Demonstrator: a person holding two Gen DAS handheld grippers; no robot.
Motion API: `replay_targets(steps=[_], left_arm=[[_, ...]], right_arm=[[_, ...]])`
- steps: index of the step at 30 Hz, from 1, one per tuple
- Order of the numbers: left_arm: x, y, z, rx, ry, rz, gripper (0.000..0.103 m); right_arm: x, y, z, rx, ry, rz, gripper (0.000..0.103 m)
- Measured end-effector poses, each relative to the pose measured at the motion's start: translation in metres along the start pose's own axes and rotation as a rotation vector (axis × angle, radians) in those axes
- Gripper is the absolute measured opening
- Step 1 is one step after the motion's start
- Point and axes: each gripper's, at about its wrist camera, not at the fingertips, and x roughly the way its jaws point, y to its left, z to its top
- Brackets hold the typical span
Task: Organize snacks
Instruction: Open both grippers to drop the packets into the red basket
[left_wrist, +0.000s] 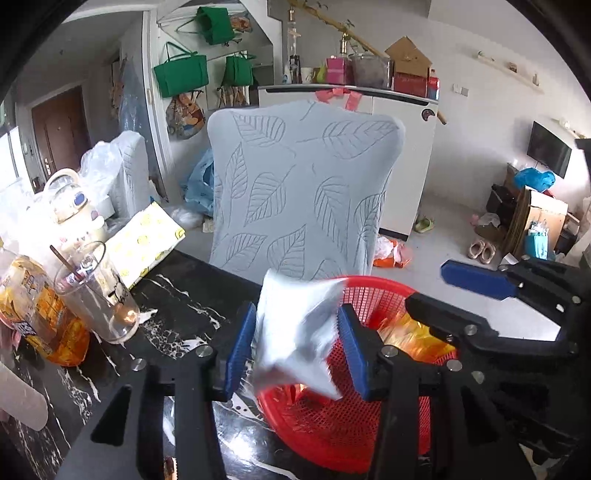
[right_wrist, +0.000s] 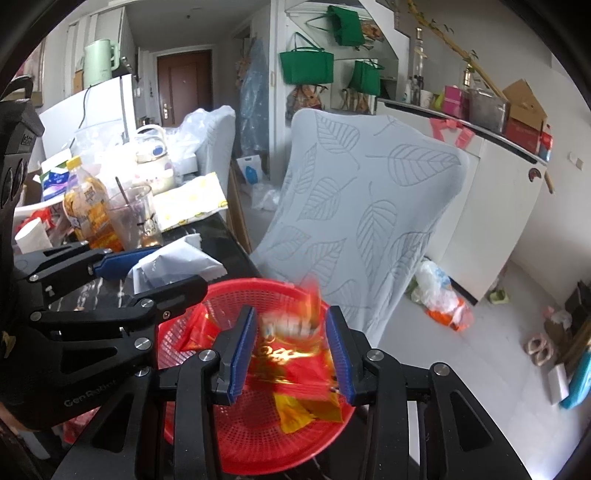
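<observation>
We see the left gripper (left_wrist: 297, 350) with a white packet (left_wrist: 295, 332) between its pads, the right gripper (right_wrist: 291, 354) with a red packet (right_wrist: 295, 365); whether either pinches we cannot tell. Both hang over the red basket (right_wrist: 207, 435) at the tabletop's (left_wrist: 177, 314) far edge.

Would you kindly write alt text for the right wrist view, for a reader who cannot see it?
The right hand-held gripper holds a red snack packet over a red mesh basket on a dark marble table. The left hand-held gripper holds a white packet nearby; a leaf-patterned chair stands behind.
</observation>
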Motion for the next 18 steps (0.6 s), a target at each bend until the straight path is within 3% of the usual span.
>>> replay_targets(steps=[3, 7, 18], left_arm=[[0.005, 0.002, 0.000, -0.015, 0.035, -0.003, 0.046], [0.007, 0.005, -0.001, -0.031, 0.043, 0.014, 0.067], [-0.010, 0.006, 0.004, -0.030, 0.016, 0.025, 0.068]], right_arm=[[-0.002, -0.001, 0.000, -0.004, -0.001, -0.027, 0.044], [-0.003, -0.004, 0.000, 0.007, 0.004, -0.028, 0.044], [-0.012, -0.008, 0.001, 0.028, 0.001, -0.043, 0.044]])
